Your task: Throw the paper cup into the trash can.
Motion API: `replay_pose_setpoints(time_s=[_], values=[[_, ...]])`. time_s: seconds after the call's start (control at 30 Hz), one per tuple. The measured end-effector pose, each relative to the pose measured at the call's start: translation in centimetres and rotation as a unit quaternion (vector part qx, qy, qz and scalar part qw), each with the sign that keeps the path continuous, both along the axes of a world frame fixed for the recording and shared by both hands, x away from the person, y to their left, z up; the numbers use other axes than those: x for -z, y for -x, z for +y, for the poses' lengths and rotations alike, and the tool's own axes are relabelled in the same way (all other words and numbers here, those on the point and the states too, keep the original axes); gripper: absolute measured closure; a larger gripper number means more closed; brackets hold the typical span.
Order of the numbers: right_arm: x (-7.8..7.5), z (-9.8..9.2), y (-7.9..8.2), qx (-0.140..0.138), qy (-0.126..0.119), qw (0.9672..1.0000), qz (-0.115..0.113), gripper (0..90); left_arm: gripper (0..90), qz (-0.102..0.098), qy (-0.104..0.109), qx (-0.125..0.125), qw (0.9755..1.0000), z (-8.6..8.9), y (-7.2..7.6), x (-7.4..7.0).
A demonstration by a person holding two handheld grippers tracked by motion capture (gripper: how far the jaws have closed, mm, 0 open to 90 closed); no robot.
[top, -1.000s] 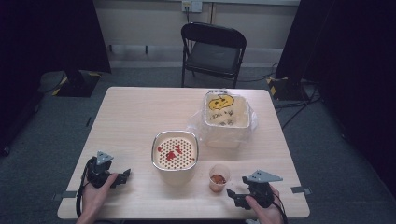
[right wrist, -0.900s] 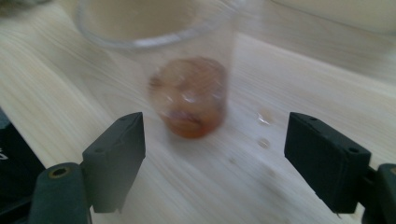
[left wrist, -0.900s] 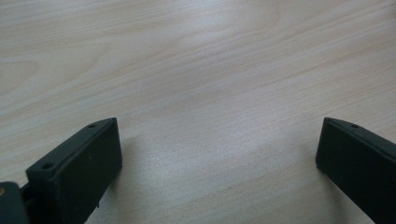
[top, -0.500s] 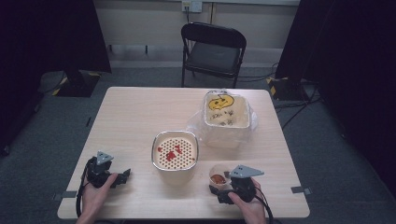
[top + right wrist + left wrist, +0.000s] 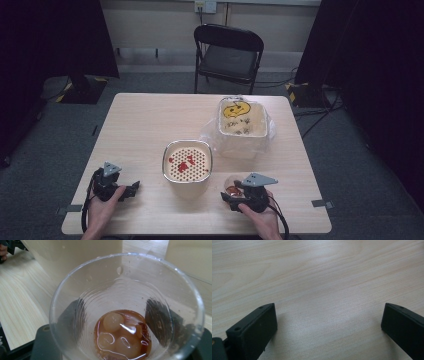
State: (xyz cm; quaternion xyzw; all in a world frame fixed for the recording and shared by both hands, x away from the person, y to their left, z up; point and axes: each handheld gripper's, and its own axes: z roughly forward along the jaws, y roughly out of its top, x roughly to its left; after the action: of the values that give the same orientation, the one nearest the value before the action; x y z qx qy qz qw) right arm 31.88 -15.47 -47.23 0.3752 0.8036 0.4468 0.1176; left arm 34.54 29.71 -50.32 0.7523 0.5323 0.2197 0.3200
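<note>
My right gripper (image 5: 236, 196) sits at the near right of the table (image 5: 145, 125), and its jaws have just been closing around the clear plastic cup (image 5: 125, 307). In the right gripper view I see the two black jaws pressed against the cup's sides, one on each flank, low on the wall, so I judge it clamped on the cup. To do this step well I keep the squeeze light: the wall is thin and ribbed and will likely buckle if I pinch harder. I lift straight up and keep the rim level, because the liquid would slop out with any tilt. I also want to clear the strainer bowl (image 5: 187, 161), which stands just to the left and slightly farther, before I swing over it.

The cup is small, transparent and slightly cloudy, with droplets clinging to the inside wall. At the bottom lies a shallow pool of reddish-brown liquid with several pale round balls (image 5: 113, 321) in it, glossy and wet. It stands on the table near the front edge, right of the strainer bowl and nearer than the cream container (image 5: 242, 127) with the yellow face on it.

My left gripper (image 5: 131, 189) rests at the near left, well apart from everything, jaws spread wide over bare wood with nothing between them.
</note>
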Motion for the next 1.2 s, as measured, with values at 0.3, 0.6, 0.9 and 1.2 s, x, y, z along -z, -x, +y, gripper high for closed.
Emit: replay_pose_setpoints(time_s=[0.3,0.6,0.9,1.2], values=[[-0.9,-0.4,-0.4,0.009,-0.005,0.9999,-0.006,34.6,0.0,0.000,-0.001,0.001,1.0000,0.0,0.0,0.0],[-3.0,-0.5,-1.1,0.024,-0.014,0.9990,-0.034,34.4,0.0,0.000,-0.001,0.001,1.0000,0.0,0.0,0.0],[-5.8,-0.5,-1.5,0.027,-0.032,0.9968,-0.067,35.0,0.0,0.000,-0.001,0.001,1.0000,0.0,0.0,0.0],[-9.7,0.3,-2.7,0.027,-0.044,0.9917,-0.118,35.5,0.0,0.000,-0.001,0.001,1.0000,0.0,0.0,0.0]])
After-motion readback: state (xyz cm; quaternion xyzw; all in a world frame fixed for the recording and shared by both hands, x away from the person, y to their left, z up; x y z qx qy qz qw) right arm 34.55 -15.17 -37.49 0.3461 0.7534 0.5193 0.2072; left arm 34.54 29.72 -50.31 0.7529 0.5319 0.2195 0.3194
